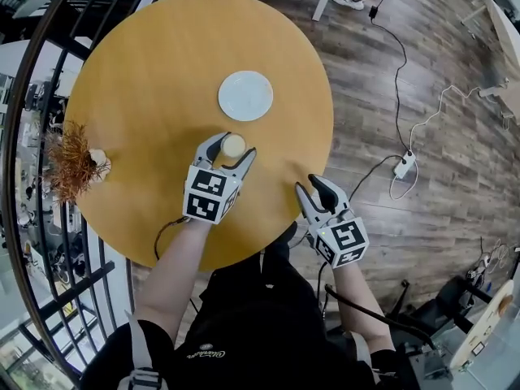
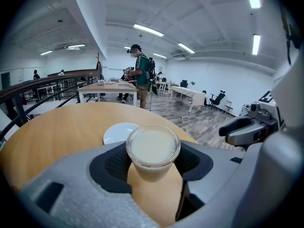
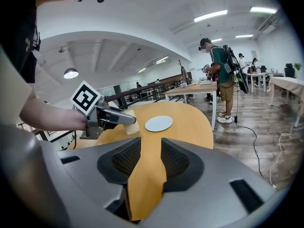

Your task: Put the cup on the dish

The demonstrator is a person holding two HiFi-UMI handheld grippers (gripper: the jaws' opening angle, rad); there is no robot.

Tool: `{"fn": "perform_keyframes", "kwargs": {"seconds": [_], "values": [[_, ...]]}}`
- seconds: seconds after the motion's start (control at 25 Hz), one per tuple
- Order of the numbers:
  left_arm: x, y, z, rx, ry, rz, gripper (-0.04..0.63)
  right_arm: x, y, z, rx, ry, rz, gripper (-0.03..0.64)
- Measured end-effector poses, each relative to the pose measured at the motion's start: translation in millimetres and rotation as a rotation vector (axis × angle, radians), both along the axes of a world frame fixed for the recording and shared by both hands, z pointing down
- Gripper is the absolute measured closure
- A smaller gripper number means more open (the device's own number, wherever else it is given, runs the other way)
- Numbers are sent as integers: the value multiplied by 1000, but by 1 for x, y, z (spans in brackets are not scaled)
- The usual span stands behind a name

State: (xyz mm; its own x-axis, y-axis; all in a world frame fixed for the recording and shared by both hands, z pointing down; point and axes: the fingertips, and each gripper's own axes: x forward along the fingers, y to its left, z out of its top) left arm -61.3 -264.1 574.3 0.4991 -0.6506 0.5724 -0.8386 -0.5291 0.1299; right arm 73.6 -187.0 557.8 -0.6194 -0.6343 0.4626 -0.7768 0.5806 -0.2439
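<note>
Cup (image 2: pixel 153 146) of pale liquid: clamped in left hand-held gripper (image 1: pixel 235 146), apparently just above round worktop (image 1: pixel 146 96), near white dish (image 1: pixel 245 96). Right hand-held gripper (image 1: pixel 309 184): jaws apart, empty, at worktop edge.

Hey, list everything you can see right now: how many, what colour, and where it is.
table: one, round, yellow-brown wood, middle of the head view
dish: one, white, bare, on the table beyond the cup
cup: one, clear with pale cream liquid, between the jaws of the left gripper
dried plant: one, brown, at the table's left edge
railing: one, dark, curving round the table's left side
power strip: one, white, on the wood floor right of the table, with cables
person: one, green shirt, standing by a far table
left gripper: one, grey, pads against the cup's sides
right gripper: one, grey, jaws apart and empty, at the table's near edge
</note>
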Motion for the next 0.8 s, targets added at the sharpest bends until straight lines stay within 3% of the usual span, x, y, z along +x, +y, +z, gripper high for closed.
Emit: {"fn": "perform_keyframes", "kwargs": {"seconds": [0.56,0.8], "values": [[-4,-147,26,45,-109,-23,328,20,-6,24,-55,25,61,500],[-1,-163,50,2,-116,-38,328,24,-6,33,-73,20,79,500]]}}
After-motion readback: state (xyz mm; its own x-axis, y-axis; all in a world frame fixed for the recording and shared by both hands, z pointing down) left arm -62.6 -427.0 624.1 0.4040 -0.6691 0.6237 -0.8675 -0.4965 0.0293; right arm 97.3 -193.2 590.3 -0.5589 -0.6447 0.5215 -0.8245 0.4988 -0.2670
